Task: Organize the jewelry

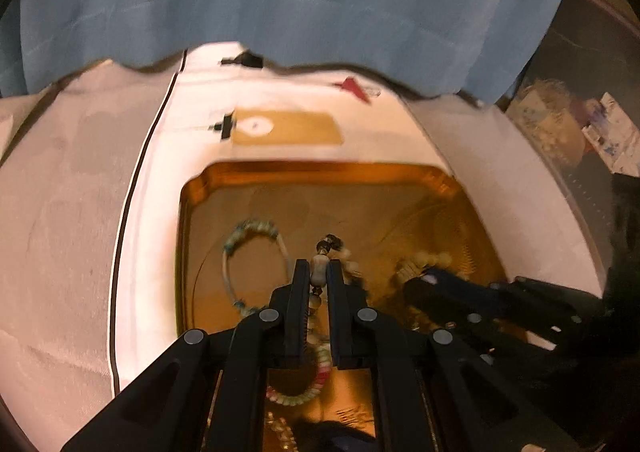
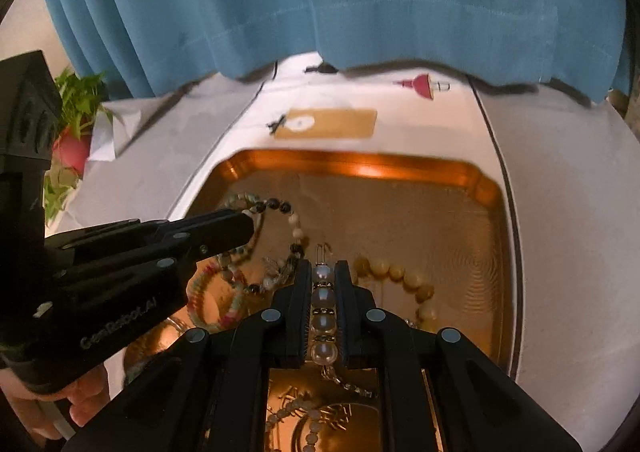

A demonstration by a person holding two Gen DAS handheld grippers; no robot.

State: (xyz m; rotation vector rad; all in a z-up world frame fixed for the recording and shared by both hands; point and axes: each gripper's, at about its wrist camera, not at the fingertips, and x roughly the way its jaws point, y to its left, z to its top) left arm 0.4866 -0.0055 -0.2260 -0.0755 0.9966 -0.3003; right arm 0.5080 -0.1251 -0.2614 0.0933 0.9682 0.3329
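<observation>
A dark-and-pale beaded bracelet [image 1: 320, 272] is pinched in the left gripper [image 1: 319, 272]; a clear-bead bracelet [image 2: 323, 312] is clamped lengthwise in the right gripper [image 2: 323, 272], above the gold tray [image 2: 360, 168].

Warm dim light, my views. Left wrist view is motion-smeared and soft all over; right wrist view sharper. Glare streak on the far rim of the gold tray [image 2: 372, 168]. Fisheye bends the edges, black vignette in corners. White cloth [image 1: 72, 188] overexposed.

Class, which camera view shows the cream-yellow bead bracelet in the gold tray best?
The right wrist view: the cream-yellow bead bracelet curves sharp and unobstructed beside the right gripper. In the left wrist view it is blurred and partly hidden behind that gripper.
</observation>
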